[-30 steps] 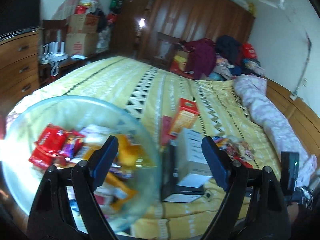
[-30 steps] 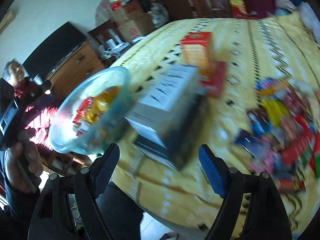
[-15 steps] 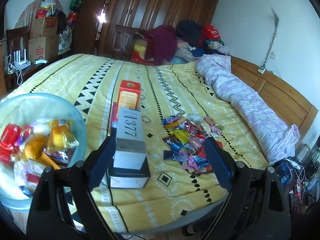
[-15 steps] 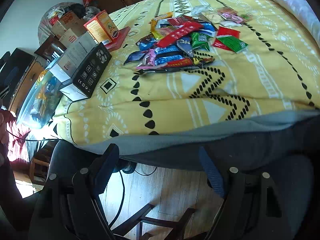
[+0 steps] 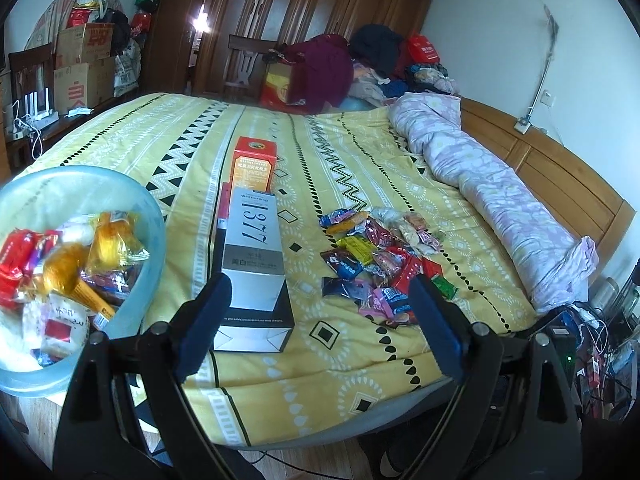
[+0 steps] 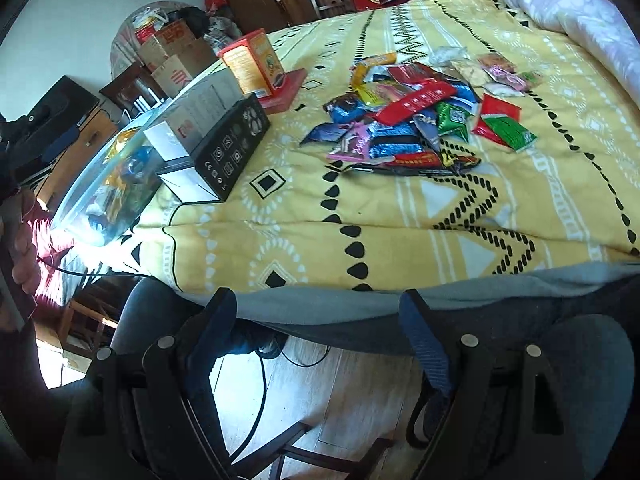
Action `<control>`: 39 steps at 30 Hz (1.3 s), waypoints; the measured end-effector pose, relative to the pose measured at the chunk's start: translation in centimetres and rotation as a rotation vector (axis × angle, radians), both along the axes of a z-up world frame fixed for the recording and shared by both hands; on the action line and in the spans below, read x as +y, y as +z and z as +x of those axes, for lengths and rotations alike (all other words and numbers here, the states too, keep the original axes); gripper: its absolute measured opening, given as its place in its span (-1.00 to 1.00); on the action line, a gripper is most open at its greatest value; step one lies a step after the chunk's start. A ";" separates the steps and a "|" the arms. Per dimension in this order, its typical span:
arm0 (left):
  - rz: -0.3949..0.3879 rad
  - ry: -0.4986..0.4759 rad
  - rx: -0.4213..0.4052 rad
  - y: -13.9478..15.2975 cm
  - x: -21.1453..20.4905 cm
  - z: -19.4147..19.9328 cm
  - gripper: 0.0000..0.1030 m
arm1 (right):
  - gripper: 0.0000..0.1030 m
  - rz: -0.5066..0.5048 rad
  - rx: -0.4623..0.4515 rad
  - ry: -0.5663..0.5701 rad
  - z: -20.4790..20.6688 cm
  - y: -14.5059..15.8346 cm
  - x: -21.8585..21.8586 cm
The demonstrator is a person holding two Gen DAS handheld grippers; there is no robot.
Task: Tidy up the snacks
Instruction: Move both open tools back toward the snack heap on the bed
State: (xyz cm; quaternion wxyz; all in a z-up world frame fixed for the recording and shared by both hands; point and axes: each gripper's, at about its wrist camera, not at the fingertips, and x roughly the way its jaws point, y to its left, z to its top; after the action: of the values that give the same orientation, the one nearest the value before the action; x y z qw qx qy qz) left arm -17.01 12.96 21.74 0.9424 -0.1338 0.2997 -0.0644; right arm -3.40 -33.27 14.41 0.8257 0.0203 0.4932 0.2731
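Note:
A pile of wrapped snacks lies on the yellow patterned bedspread. A clear bowl at the bed's left corner holds several more snack packets. My left gripper hangs open above the bed's near edge, nothing between its blue pads, between a stack of boxes and the pile. My right gripper is open too, pointing down past the bed's edge at the floor, well short of the pile.
A grey box lies on a black box, with an orange box behind them. A rolled lilac quilt runs along the right side. Chair parts, cables and a person's hand lie below the bed edge.
Both views swung right from the bowl and boxes toward the snack pile; the right gripper dropped to point past the bed's edge. Over the last half second both views barely shifted.

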 end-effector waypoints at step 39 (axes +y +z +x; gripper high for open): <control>0.006 0.118 0.014 0.3 2.7 -1.0 0.76 | 0.67 0.024 -0.148 0.127 2.8 5.4 5.4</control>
State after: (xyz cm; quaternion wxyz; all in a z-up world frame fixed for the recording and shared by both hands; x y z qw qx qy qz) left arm -18.04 15.61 22.02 0.9429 -0.1488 0.2979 -0.0067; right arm -0.62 -27.85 19.77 0.8405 -0.0213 0.4280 0.3315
